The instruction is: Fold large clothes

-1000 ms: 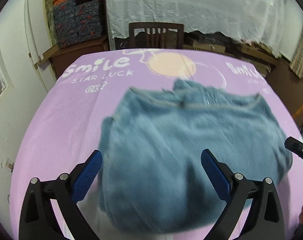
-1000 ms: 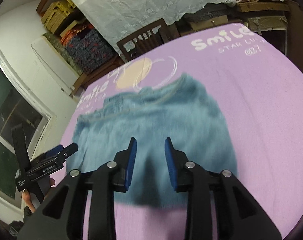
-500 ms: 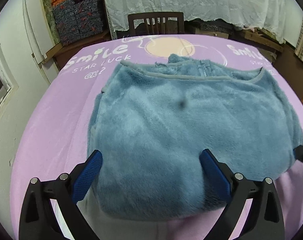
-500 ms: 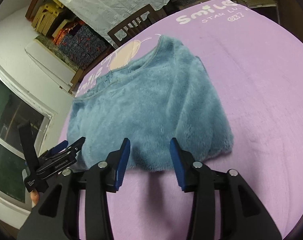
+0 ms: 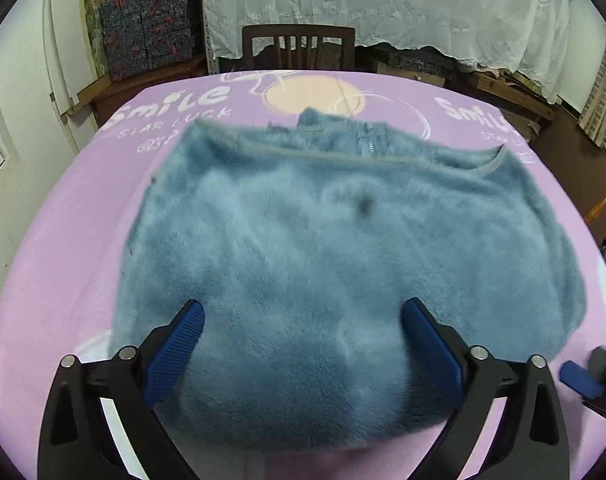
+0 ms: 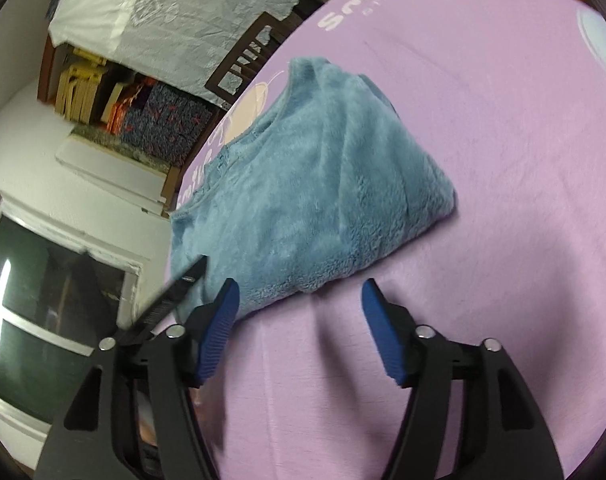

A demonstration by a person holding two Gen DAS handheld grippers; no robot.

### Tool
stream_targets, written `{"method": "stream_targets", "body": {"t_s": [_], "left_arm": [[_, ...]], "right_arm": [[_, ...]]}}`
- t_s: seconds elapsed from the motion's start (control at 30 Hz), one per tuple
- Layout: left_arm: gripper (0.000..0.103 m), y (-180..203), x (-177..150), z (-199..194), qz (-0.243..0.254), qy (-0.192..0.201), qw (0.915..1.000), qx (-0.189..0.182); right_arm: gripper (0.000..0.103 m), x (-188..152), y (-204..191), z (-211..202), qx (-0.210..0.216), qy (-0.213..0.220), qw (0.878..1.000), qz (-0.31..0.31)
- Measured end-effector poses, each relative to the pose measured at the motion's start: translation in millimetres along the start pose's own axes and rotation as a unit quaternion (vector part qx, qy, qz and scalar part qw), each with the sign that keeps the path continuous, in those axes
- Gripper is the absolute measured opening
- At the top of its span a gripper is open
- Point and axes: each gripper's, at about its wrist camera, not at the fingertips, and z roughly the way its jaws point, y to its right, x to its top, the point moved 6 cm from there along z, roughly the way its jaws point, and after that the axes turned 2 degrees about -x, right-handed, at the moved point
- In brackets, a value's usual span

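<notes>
**Two open grippers facing a half-folded fleece**

Two tools are hanging over the purple printed tablecloth [image 5: 63,216], and neither is gripping anything. The left gripper [image 5: 303,340] is spreading its blue-padded fingers wide above the near edge of the fluffy blue-grey fleece garment [image 5: 335,248]; whether the pads are brushing the pile is hard to tell. The right gripper [image 6: 297,320], its fingers likewise apart, is pointing at bare cloth just off the garment's near right corner.

The garment is lying folded in the middle of the table, its long axis running left to right across the left camera's view, with the trimmed hem and zipper [image 5: 370,146] on the far side. Judging from this, the left gripper is sitting nearer, directly over the folded edge, so the next fold likely is turning on the left-to-right axis.
</notes>
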Motion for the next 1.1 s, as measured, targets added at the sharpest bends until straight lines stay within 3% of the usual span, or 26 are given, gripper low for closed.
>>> {"method": "stream_targets", "body": {"t_s": [0.07,0.3,0.5,0.63,0.8,0.97,1.1], "left_arm": [[0.1,4,-2,-1,0.015,0.014,0.9997,0.015],[0.1,3,-4,0,0.011,0.016,0.9997,0.012],[0.1,3,-4,-1,0.011,0.019,0.9997,0.014],[0.1,2,-4,-2,0.012,0.022,0.9995,0.018],[0.1,4,-6,-3,0.012,0.023,0.9995,0.02],[0.1,4,-6,-3,0.012,0.023,0.9994,0.02],[0.1,4,-6,-3,0.012,0.023,0.9995,0.02]], "right_arm": [[0.066,-1,-2,5,0.003,-0.002,1.0,0.012],[0.072,9,6,27,-0.013,0.014,0.995,0.096],[0.072,25,17,25,0.003,0.079,0.984,0.161],[0.07,33,19,20,0.002,0.126,0.982,0.14],[0.07,35,14,22,0.009,0.132,0.985,0.11],[0.07,34,18,14,0.031,0.138,0.982,0.122],[0.066,28,14,9,0.019,0.148,0.984,0.098]]}}
